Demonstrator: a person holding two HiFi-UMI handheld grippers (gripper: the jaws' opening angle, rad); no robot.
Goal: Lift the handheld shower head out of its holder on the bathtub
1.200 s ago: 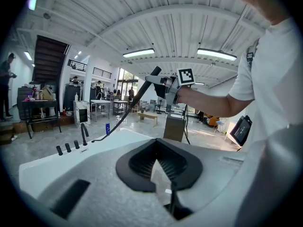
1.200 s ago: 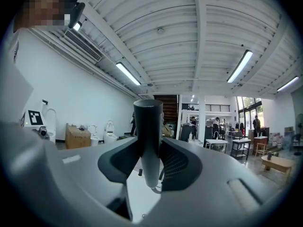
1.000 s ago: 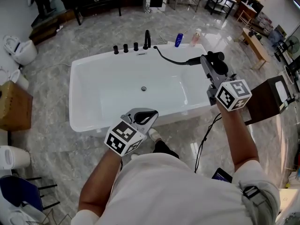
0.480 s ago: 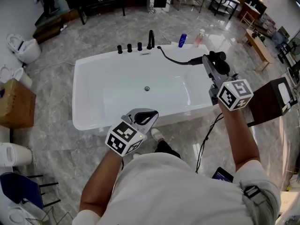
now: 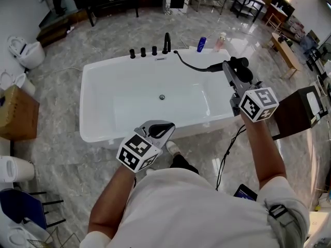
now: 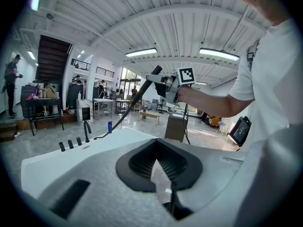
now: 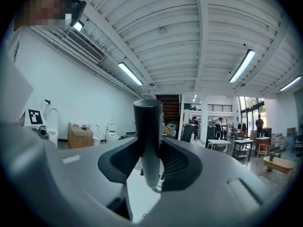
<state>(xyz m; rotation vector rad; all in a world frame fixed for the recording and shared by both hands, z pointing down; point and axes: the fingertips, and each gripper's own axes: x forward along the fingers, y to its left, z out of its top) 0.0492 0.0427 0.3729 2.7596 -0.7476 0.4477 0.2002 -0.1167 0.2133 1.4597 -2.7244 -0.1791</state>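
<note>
Right gripper [image 5: 234, 71], jaws clamped across the dark handle of the shower head [image 7: 148, 126], holds it crosswise to the pads above the white tub's [image 5: 85, 112] right end, hose [image 5: 189, 64] trailing to the faucet [image 5: 166, 43], while the left gripper [image 5: 155, 132], jaws together and empty, hangs by the near rim

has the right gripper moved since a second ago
No. The right gripper holds the shower head at the same spot over the bathtub's right rim.
</note>
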